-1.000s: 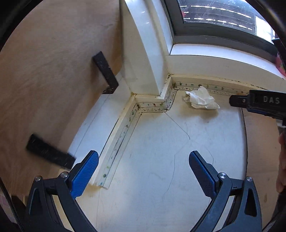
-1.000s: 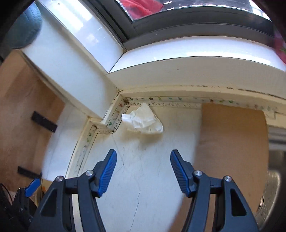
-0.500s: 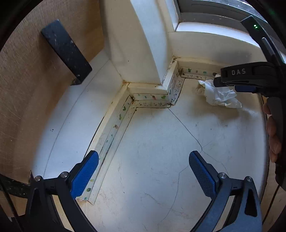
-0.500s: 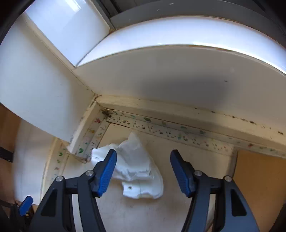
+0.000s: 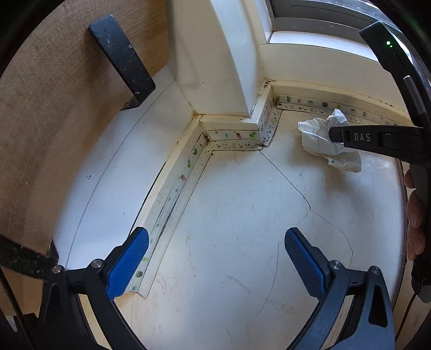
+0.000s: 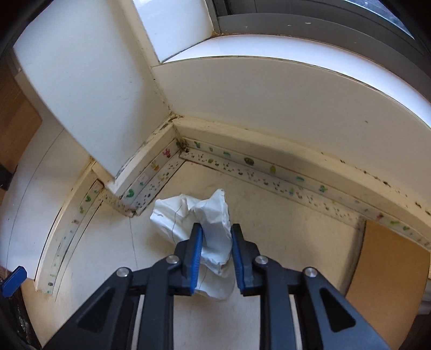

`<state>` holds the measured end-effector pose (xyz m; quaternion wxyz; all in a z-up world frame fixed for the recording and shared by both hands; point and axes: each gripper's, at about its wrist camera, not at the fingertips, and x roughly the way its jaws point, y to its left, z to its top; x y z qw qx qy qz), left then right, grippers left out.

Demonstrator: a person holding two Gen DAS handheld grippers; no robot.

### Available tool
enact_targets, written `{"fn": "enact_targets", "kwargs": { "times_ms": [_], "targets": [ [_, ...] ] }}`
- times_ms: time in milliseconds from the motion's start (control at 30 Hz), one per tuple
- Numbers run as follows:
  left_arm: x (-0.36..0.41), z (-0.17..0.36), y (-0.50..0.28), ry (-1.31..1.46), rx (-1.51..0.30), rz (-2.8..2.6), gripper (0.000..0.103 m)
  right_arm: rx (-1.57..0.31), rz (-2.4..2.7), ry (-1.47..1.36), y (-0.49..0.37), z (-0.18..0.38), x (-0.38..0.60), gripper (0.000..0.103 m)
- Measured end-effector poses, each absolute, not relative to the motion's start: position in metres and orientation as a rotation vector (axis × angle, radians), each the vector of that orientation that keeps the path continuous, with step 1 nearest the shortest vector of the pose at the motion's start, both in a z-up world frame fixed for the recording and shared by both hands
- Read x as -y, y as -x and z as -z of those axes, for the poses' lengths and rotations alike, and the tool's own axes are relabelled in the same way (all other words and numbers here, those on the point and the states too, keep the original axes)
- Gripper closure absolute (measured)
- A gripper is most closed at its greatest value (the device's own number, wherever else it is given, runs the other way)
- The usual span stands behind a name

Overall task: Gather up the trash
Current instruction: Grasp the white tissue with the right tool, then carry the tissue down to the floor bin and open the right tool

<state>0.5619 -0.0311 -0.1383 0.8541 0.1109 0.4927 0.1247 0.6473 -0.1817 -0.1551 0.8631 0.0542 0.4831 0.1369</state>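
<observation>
Tissue (image 6: pixel 212 228) is pinched between the right claw's (image 6: pixel 215 251) nearly closed pads, on the counter (image 6: pixel 291 242). Left claw (image 5: pixel 215 258) is held wide open, empty, well apart.

white countertop (image 5: pixel 242 269), kinda scuffed, thin cracks all over | speckled sticker trim strip (image 5: pixel 237 134) hugging the base of the white wall corner (image 5: pixel 215 67), far side | wooden panel (image 5: pixel 54 121) on the left with a black bracket (image 5: pixel 121 56) | grey window frame (image 6: pixel 296 24) top right
</observation>
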Motion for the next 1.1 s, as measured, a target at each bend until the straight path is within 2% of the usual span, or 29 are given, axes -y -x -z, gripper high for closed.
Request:
{"fn": "enact_targets", "kwargs": {
  "times_ms": [367,833,1100],
  "targets": [
    [0.029,0.099,-0.487,-0.239,-0.994,-0.234,0.003,-0.962,-0.300,-0.165,-0.557,0.103,0.205,0.084],
    [0.007,0.026,-0.322,-0.204,-0.863,-0.125,0.003,-0.838,-0.301,-0.268,-0.341,0.024,0.188,0.084],
    [-0.011,0.005,-0.204,-0.212,-0.783,-0.062,0.002,-0.817,-0.269,-0.265,-0.216,0.019,0.144,0.084]
  ]
}}
